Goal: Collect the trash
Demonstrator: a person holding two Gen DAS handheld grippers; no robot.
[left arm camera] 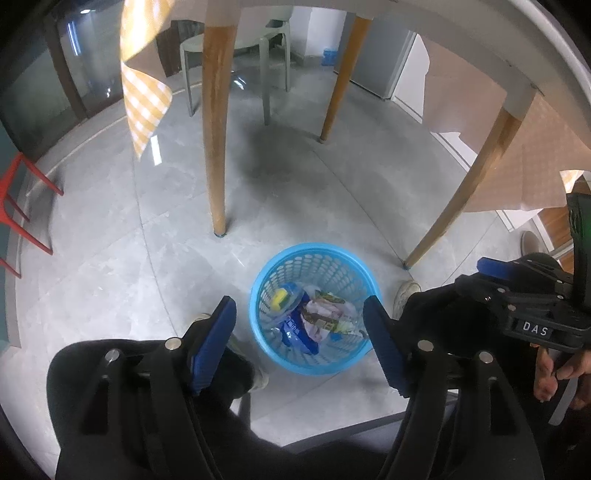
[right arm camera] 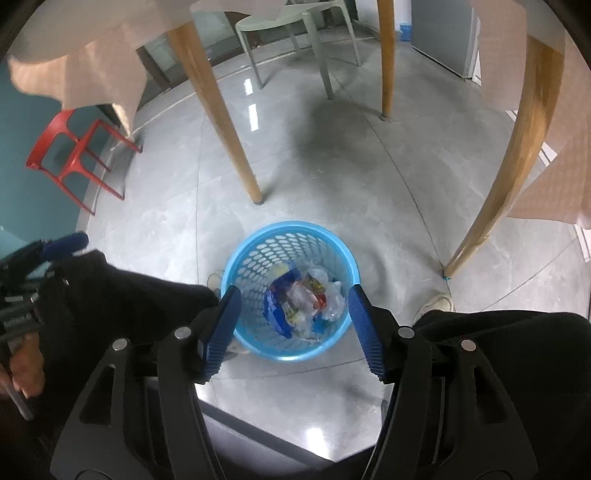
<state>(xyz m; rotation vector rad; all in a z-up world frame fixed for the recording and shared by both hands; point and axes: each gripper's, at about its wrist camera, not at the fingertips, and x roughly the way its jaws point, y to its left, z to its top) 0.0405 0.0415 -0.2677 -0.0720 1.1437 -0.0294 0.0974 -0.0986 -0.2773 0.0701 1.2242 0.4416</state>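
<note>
A light blue perforated waste basket [left arm camera: 334, 254] stands on the grey tiled floor and holds several crumpled wrappers and plastic bags [left arm camera: 314, 317]. My left gripper [left arm camera: 301, 308] hangs well above it, open, nothing between its blue pads. The right wrist view shows the same basket [right arm camera: 255, 266] with the trash [right arm camera: 306, 304] inside. My right gripper [right arm camera: 293, 299] is open above it and holds nothing. Each gripper shows at the edge of the other's view: the right gripper's fingertips [left arm camera: 495, 267], the left gripper's fingertips [right arm camera: 66, 243].
Wooden table legs [left arm camera: 216, 122] [left arm camera: 465, 192] rise beyond the basket, under a table with a hanging checked cloth [left arm camera: 144, 88]. A red chair [right arm camera: 74, 155] stands at the left, a pale green chair [right arm camera: 306, 33] behind. The person's black trouser legs and shoes [left arm camera: 406, 291] flank the basket.
</note>
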